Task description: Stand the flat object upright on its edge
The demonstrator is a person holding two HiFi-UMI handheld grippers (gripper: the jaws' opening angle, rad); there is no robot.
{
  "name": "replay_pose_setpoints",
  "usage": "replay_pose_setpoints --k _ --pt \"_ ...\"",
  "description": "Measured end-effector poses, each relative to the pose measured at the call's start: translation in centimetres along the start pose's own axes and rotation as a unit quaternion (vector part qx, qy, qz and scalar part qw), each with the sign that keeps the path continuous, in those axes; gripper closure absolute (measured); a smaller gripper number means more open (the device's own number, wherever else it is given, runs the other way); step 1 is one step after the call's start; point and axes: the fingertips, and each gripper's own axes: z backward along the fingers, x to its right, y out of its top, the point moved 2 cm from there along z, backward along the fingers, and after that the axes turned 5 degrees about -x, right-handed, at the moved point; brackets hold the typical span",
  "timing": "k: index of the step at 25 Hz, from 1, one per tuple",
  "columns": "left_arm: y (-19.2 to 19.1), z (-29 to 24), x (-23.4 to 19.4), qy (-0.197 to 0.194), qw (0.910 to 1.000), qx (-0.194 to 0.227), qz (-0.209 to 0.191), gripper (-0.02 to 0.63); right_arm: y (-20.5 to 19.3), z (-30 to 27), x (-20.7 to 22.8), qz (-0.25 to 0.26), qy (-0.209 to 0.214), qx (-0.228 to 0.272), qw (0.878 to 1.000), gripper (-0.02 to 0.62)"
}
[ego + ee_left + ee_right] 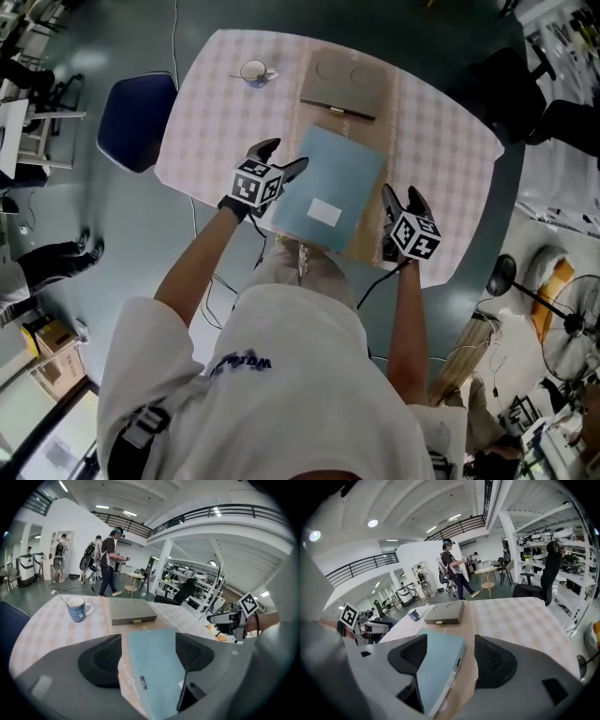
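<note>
Blue book (328, 192) at middle of table's (441, 141) near edge. Left gripper (286, 155) and right gripper (401, 195) straddle its side edges, jaws spread, not pinching. Grey case (342, 89) just beyond, far edge. Mug (253, 72), far-left corner.

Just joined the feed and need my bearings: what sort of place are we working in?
Likely a large open lab or workshop hall: railed mezzanine overhead, workstations with office chairs, people standing about with equipment.
</note>
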Motion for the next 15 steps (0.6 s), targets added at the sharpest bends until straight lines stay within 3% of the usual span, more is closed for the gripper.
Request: replay_pose_setpoints --k 3,8,15 --pt "-1.0 -3.0 -0.9 -0.039 0.9981 -0.042 0.024 0.247 0.2 -2.5 0.5 -0.028 0.004 -0.013 1.000 0.278" --pt "-2.2 -6.7 -2.4 -0.064 0.9936 -0.084 0.040 0.252 -0.8 -6.0 0.7 -0.056 0.007 -0.044 0.997 0.281" --pt "-2.7 -10.8 -3.8 -0.105 0.9846 -0.137 0.029 0.259 -1.2 -10.4 1.1 -0.062 0.009 -0.088 0.994 0.301"
